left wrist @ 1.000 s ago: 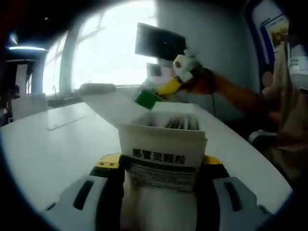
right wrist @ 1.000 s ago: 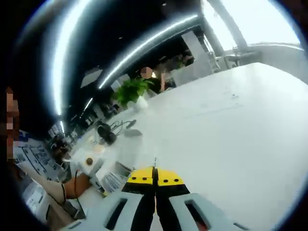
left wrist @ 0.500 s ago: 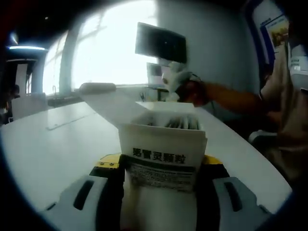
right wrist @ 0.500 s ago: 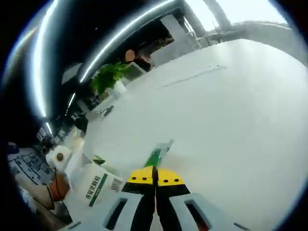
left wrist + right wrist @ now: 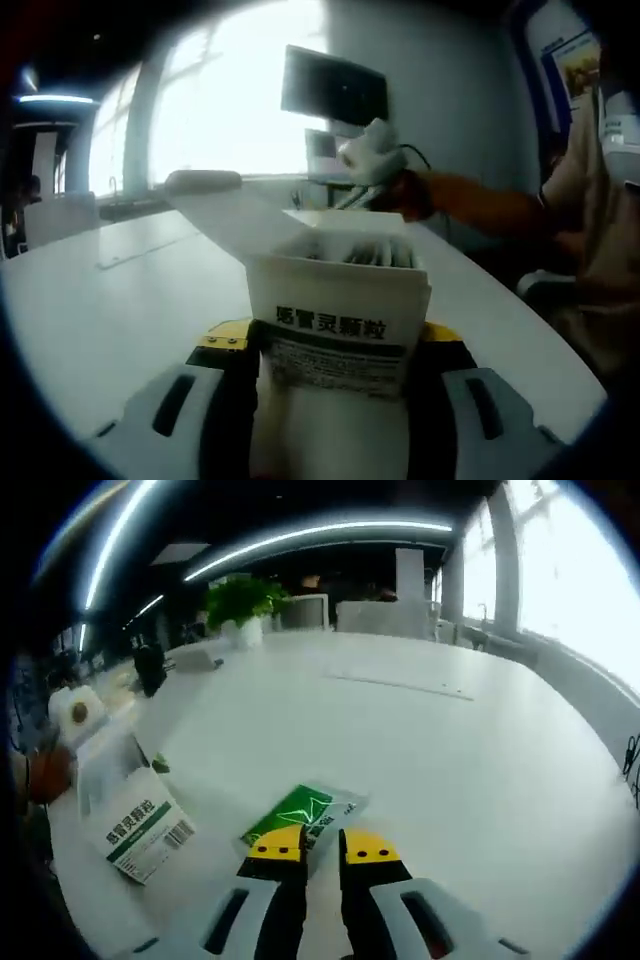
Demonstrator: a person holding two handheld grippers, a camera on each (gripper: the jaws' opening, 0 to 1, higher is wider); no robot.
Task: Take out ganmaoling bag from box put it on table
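A: Where is the bag [image 5: 300, 814]?

B: In the right gripper view it lies flat on the white worktop [image 5: 440, 750], a green and white sachet, just ahead of the jaws of the right hand-held gripper [image 5: 321, 845], which stand slightly apart.

A: And the box [image 5: 338, 330]?

B: In the left gripper view it stands upright between the jaws of the left hand-held gripper [image 5: 335, 345], white with dark characters on its front, top flap open, more sachets showing inside. In the right gripper view it sits left of the bag, apart from it.
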